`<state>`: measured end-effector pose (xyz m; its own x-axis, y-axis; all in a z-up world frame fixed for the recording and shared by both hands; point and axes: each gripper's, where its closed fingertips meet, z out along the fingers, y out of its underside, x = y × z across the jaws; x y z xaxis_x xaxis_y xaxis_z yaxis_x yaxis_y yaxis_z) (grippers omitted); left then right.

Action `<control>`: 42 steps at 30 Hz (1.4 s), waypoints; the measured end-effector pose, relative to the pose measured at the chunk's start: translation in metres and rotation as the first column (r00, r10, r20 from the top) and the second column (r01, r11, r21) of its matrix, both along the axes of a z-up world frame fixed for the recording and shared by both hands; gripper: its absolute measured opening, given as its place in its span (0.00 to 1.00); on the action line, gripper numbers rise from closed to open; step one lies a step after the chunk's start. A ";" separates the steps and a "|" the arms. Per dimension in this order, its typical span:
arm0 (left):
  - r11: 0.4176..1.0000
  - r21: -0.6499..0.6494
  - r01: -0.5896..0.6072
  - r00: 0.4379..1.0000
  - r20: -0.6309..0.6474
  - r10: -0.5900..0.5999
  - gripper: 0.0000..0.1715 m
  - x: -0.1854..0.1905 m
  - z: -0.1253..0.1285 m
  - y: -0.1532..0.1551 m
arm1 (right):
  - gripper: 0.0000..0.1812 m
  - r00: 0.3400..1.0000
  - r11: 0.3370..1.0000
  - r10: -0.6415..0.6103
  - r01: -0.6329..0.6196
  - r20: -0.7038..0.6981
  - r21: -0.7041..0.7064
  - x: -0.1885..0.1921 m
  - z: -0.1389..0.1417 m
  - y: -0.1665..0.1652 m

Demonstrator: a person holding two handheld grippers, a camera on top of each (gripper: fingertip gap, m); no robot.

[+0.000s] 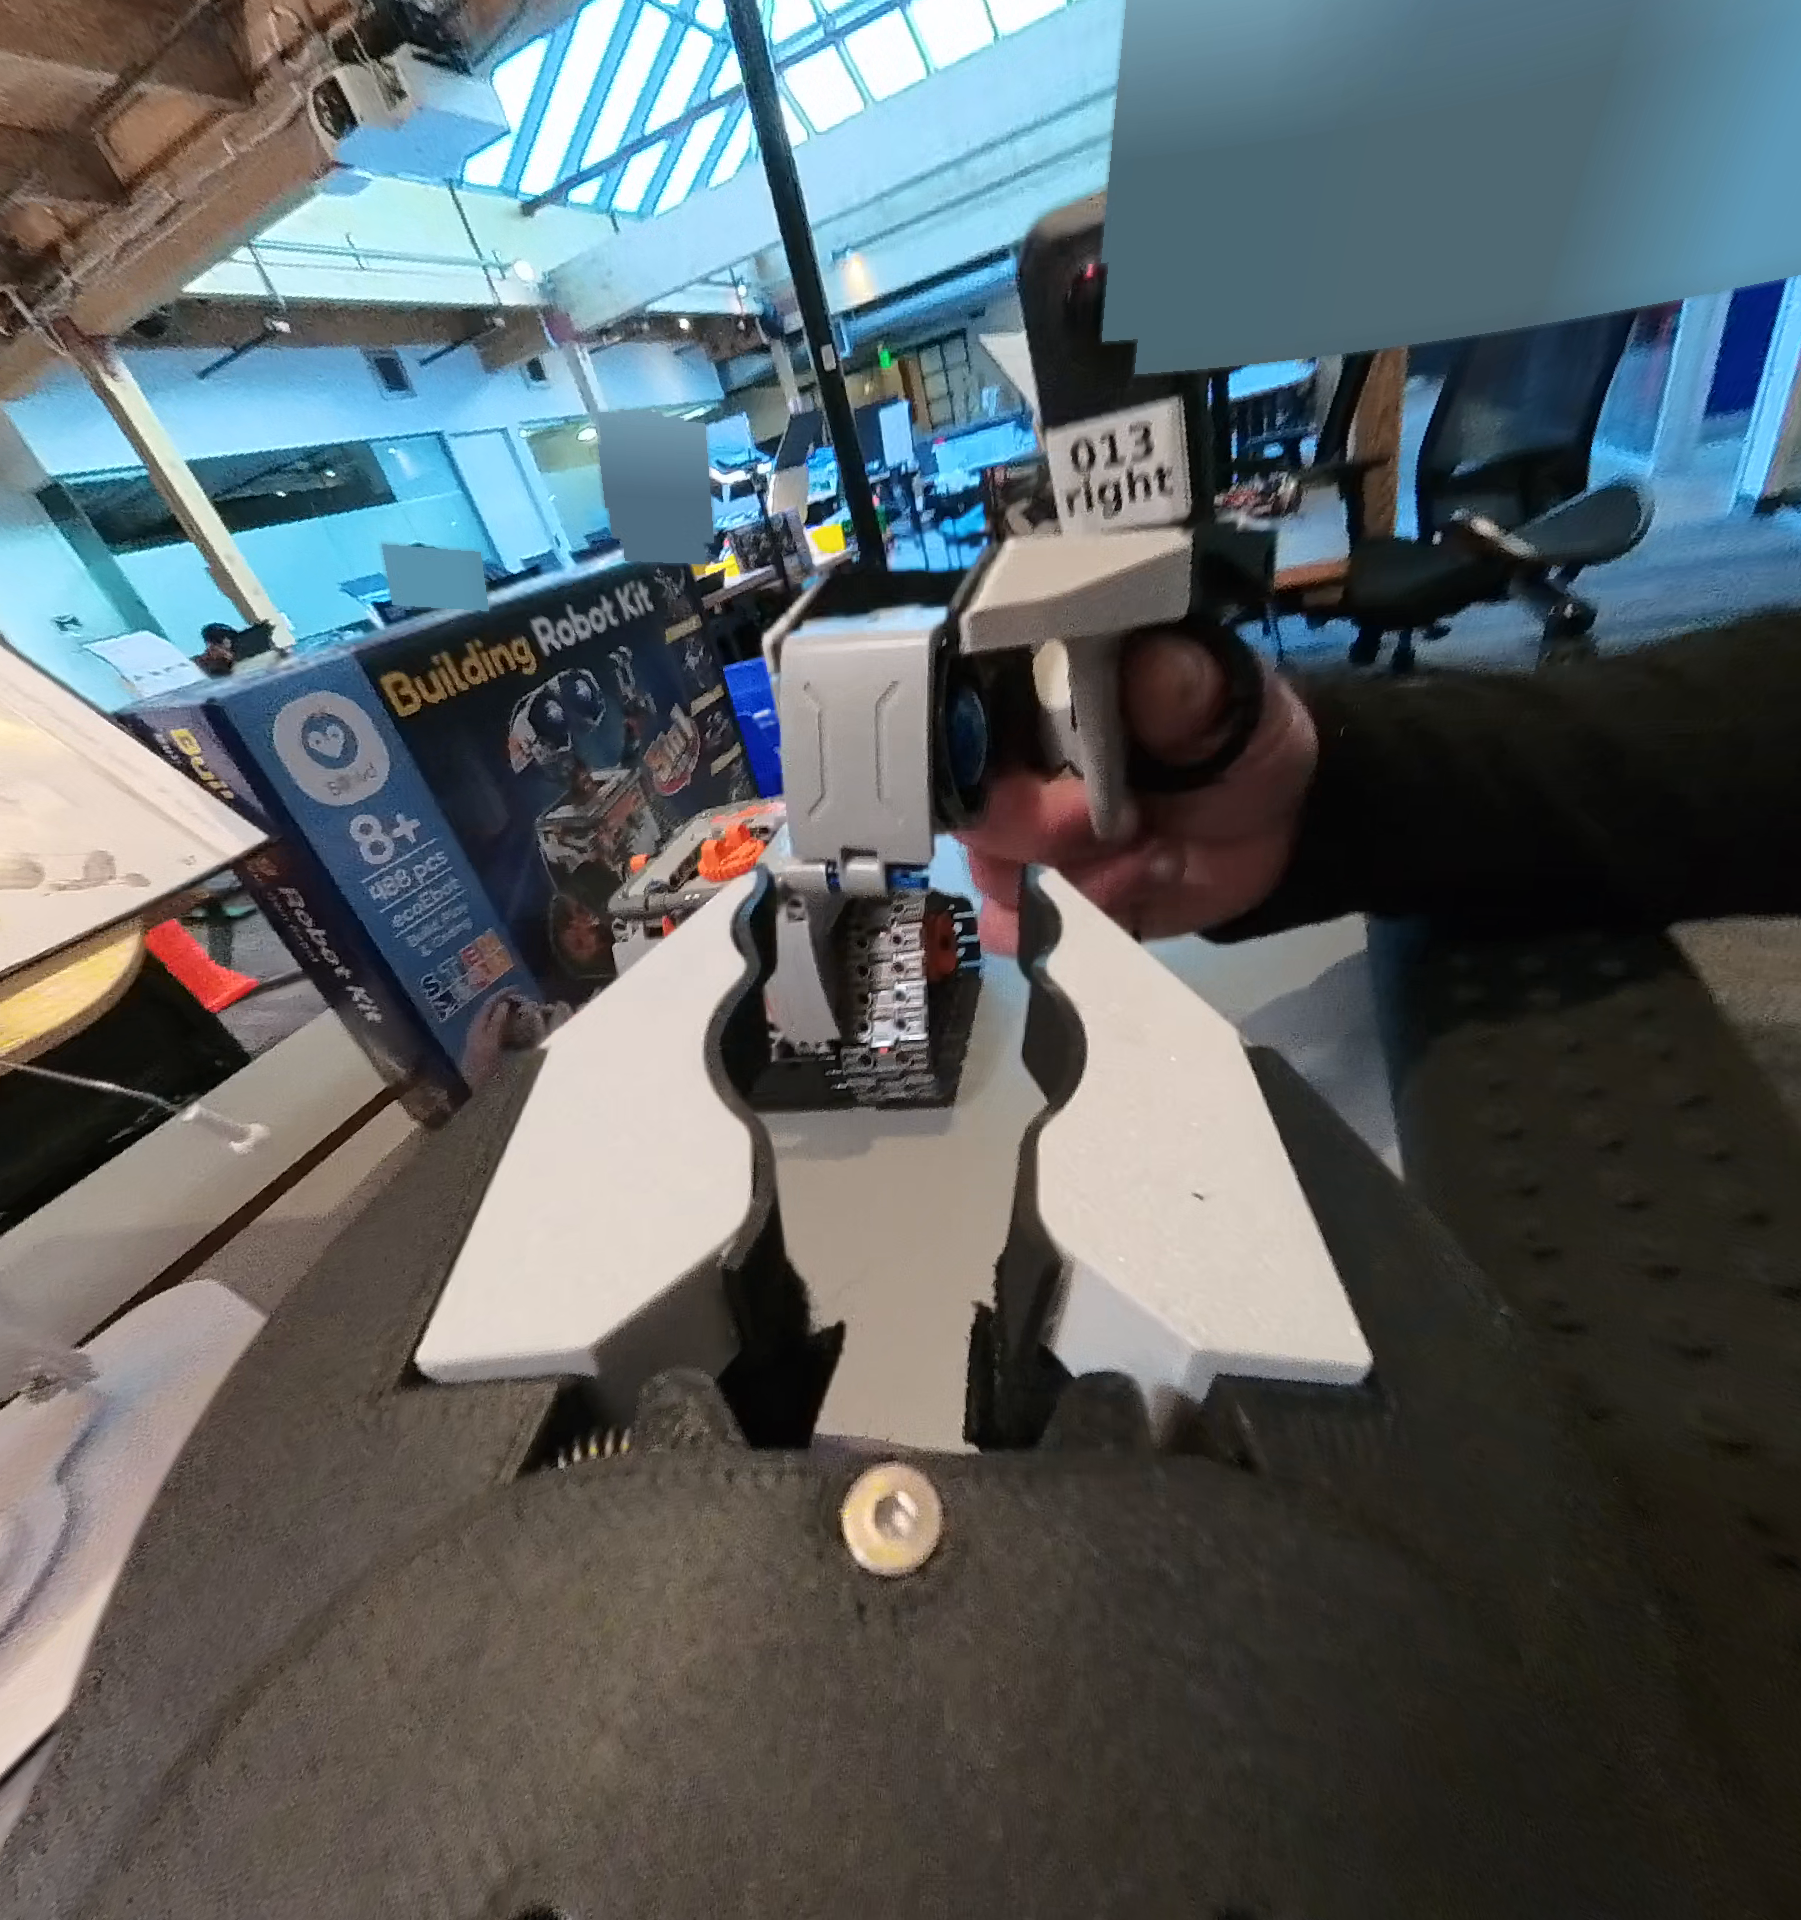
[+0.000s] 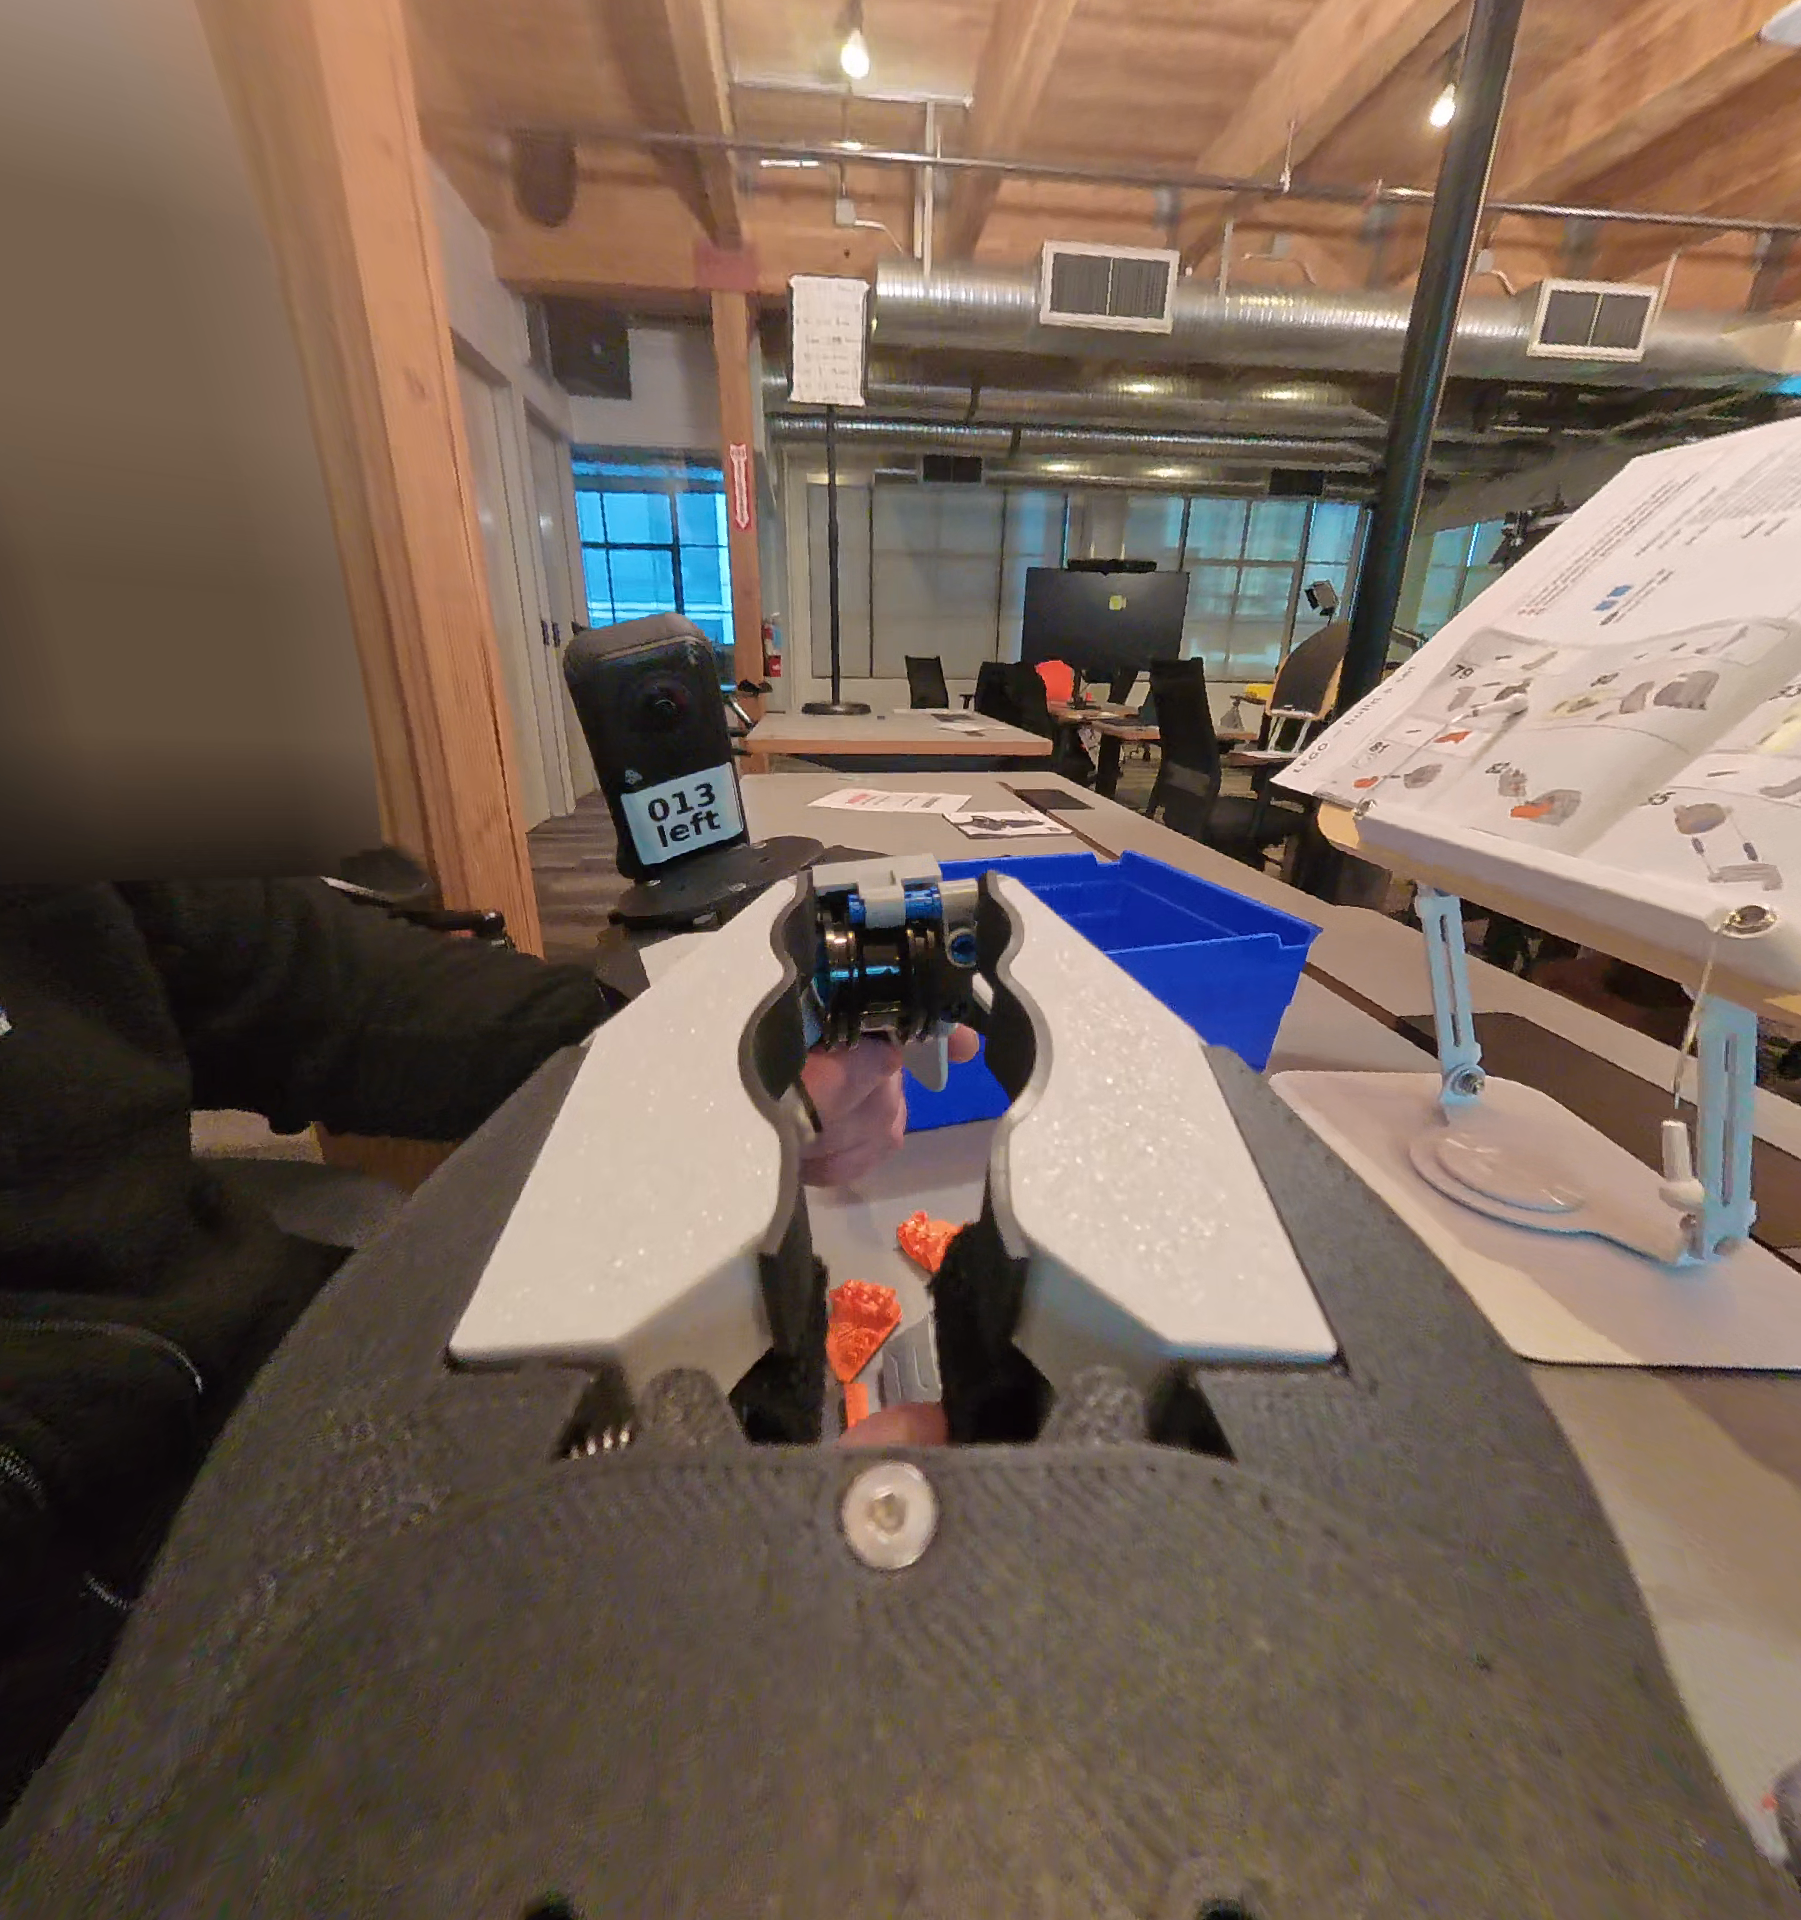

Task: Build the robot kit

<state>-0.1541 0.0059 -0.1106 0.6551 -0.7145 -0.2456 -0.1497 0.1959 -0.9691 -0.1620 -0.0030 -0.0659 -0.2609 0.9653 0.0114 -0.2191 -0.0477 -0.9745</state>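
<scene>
Brick robot [image 1: 865,831] stood upright between the two tools. Right tool [image 2: 891,961] was clamped on its head end. Left tool [image 1: 891,914] sat partly spread around its lower body; contact unclear. Kit box [image 1: 480,790] behind, blue bin [image 2: 1166,945] and manual stand [image 2: 1602,790] beside on counter [image 2: 1654,1475].

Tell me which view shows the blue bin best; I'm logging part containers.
The right wrist view: the blue bin sits open on the table, beyond the right gripper. The left wrist view shows only a blue sliver behind the brick-built robot.
</scene>
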 end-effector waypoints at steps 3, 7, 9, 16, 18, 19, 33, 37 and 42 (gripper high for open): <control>1.000 0.003 -0.017 0.998 0.061 0.017 0.14 -0.001 0.008 0.003 | 0.15 0.999 0.998 0.020 -0.021 -0.024 -0.051 0.001 0.001 0.002; 1.000 -0.009 -0.016 0.996 0.085 0.017 0.14 -0.003 0.011 0.006 | 0.15 0.998 0.992 0.042 -0.046 -0.038 -0.116 0.002 0.001 0.007; 1.000 -0.018 -0.017 0.996 0.083 0.018 0.14 -0.003 0.011 0.007 | 0.15 0.999 0.991 0.038 -0.042 -0.038 -0.123 0.003 0.001 0.009; 0.995 -0.097 0.009 0.998 0.062 -0.003 0.13 -0.003 0.006 0.010 | 0.15 0.998 0.981 0.064 -0.064 -0.005 -0.182 0.004 -0.006 0.015; 0.991 -0.133 0.021 0.998 0.063 -0.013 0.13 -0.003 0.003 0.011 | 0.15 0.998 0.979 0.065 -0.059 0.024 -0.193 0.003 -0.010 0.017; 0.988 -0.154 0.033 0.997 0.068 -0.022 0.13 -0.004 0.001 0.011 | 0.15 0.997 0.980 0.063 -0.055 0.033 -0.193 0.003 -0.011 0.018; 0.919 -0.376 0.116 0.993 0.069 -0.097 0.13 -0.004 -0.022 0.010 | 0.15 0.969 1.000 -0.029 0.030 0.247 0.001 -0.001 -0.035 0.019; 0.928 -0.354 0.115 0.993 0.067 -0.097 0.14 -0.003 -0.020 0.009 | 0.12 0.977 0.999 0.000 0.008 0.213 -0.038 0.001 -0.029 0.018; 0.961 -0.263 0.084 0.994 0.086 -0.063 0.13 -0.001 -0.003 0.009 | 0.12 0.995 0.988 0.028 -0.013 0.093 -0.157 0.005 -0.016 0.022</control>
<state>-0.1555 0.0152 -0.1135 0.6077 -0.7941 0.0082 -0.0680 -0.0623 -0.9957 -0.1568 0.0190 -0.0815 -0.2729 0.9479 -0.1644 -0.1234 -0.2040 -0.9712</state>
